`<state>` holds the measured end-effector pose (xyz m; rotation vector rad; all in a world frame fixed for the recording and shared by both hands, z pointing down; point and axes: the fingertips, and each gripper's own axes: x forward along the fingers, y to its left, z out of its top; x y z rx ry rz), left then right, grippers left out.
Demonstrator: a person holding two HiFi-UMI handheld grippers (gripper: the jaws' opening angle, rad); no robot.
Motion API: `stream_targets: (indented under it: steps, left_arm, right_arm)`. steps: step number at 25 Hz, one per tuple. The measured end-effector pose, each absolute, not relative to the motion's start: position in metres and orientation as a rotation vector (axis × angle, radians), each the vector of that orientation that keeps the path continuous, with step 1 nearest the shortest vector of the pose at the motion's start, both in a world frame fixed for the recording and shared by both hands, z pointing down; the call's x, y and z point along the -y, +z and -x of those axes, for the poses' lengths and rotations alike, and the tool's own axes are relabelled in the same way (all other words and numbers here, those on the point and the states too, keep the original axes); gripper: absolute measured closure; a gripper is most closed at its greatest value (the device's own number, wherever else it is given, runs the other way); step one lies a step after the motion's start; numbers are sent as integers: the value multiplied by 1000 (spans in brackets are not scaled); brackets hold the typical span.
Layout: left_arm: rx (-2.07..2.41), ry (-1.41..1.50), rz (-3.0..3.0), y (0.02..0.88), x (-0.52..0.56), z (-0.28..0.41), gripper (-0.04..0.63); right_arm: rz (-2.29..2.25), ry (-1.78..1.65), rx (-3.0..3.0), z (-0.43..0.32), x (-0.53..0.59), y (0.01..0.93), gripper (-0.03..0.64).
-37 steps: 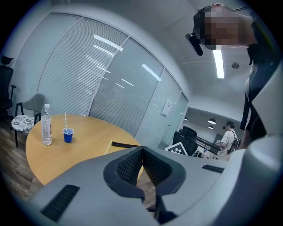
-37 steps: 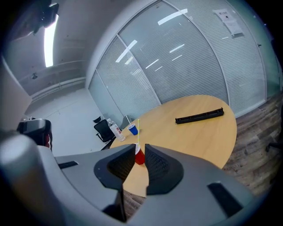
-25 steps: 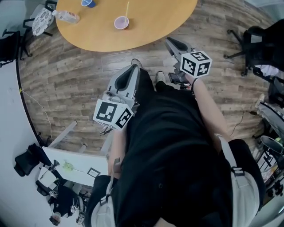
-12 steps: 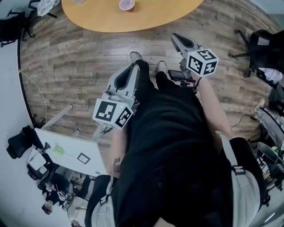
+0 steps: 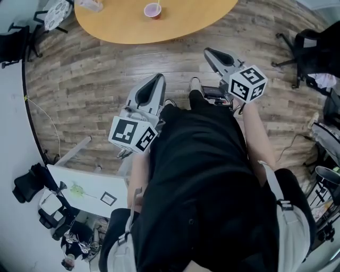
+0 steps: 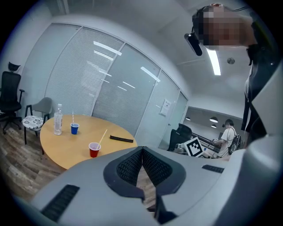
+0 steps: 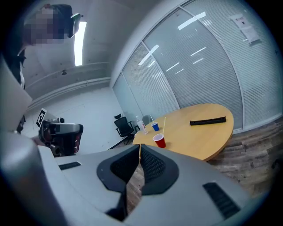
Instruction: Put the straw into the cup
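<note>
A red cup point(image 5: 152, 9) with a pale yellow straw point(image 6: 103, 136) standing in it sits on the round wooden table point(image 5: 122, 26), at the top of the head view. The left gripper view shows the same red cup point(image 6: 94, 149) far ahead on the left. In the right gripper view the red cup point(image 7: 159, 141) and its straw point(image 7: 164, 126) stand beyond the jaws. My left gripper point(image 5: 159, 77) and right gripper point(image 5: 208, 51) hang over the floor, short of the table. Both are shut, with nothing seen in the left gripper point(image 6: 142, 148) or the right gripper point(image 7: 139, 146).
On the table are also a blue cup point(image 6: 74, 128) with a straw, a water bottle point(image 6: 58, 119) and a black bar point(image 7: 208, 120). A chair point(image 5: 56, 13) stands at the table's left. A black chair point(image 5: 313, 42) is at the right and a white table point(image 5: 87, 186) at the lower left.
The table and red cup have slid toward the top of the head view. Both grippers stay shut; the right one has drifted a little to the right.
</note>
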<state>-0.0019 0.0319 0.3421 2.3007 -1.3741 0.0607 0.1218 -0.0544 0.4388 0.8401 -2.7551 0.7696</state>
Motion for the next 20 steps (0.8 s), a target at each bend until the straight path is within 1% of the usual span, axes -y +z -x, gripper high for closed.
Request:
stream_targets:
  steps: [6,13,20]
  left_arm:
    - [1353,68,-2322,342,-40,8,583]
    - [1340,19,-2325,337,-90,56,583]
    - [1262,-6,-2350,342,-125,76,583]
  right_arm:
    - [-866,767,2797,-117,36,417,595]
    - [-735,675,2836,-50,-40,390,597]
    - [-721,649,2868,-30,-84,364,597]
